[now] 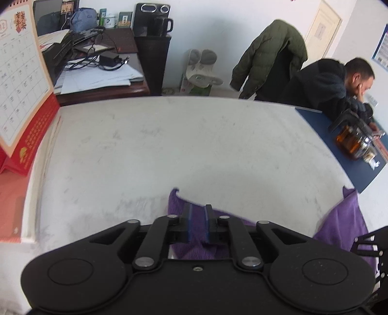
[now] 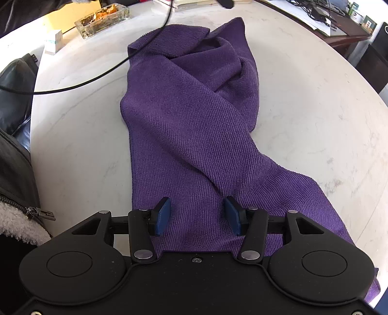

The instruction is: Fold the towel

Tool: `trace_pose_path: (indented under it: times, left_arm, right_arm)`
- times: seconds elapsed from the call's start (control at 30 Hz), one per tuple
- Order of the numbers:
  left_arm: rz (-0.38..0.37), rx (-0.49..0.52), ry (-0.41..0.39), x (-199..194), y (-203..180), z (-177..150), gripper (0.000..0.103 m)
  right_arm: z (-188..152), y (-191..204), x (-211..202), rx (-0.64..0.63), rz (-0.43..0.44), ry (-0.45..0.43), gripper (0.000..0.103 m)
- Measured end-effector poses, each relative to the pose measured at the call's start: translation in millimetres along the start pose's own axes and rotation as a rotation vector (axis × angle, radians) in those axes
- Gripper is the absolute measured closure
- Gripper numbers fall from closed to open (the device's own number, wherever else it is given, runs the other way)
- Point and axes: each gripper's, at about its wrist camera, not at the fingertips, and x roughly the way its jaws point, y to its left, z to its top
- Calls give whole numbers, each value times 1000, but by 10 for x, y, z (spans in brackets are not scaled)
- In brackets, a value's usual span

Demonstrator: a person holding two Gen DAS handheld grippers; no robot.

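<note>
- A purple towel (image 2: 189,126) lies loosely folded and twisted along a pale round table (image 2: 315,109), one layer crossing diagonally over another.
- The right claw (image 2: 197,214) hangs over the towel's near end, its blue-padded fingers (image 2: 163,215) standing apart with cloth showing between them; the pads are not pressing on it.
- A black cable (image 2: 101,72) runs across the table and over the towel's far left corner.
- Beyond the towel's far left corner sit a glass ashtray (image 2: 101,20) and a small white box (image 2: 54,41).
- Left of the towel, past the table edge, is a dark jacket with a zipper (image 2: 31,210).
</note>
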Motion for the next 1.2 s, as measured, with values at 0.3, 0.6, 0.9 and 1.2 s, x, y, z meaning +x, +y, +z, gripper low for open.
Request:
trace_pose_path:
  times: [0.3,0.6,0.9,1.2]
  left_arm:
    - [169,178,78,-41,-598,-809,65]
    - [276,353,88,218,-667,-949,66]
    - [490,45,69,-318,130,-1017,70]
    - [536,-115,82,-555,459,-1228,70]
  right_arm:
    - [6,-18,-7,6,11,-14,51]
    - [2,-21,0,-8,17,-5,50]
    - [-36,-37,62,-2,19,-12,50]
    - [-27,-51,68,-19,24,1,50]
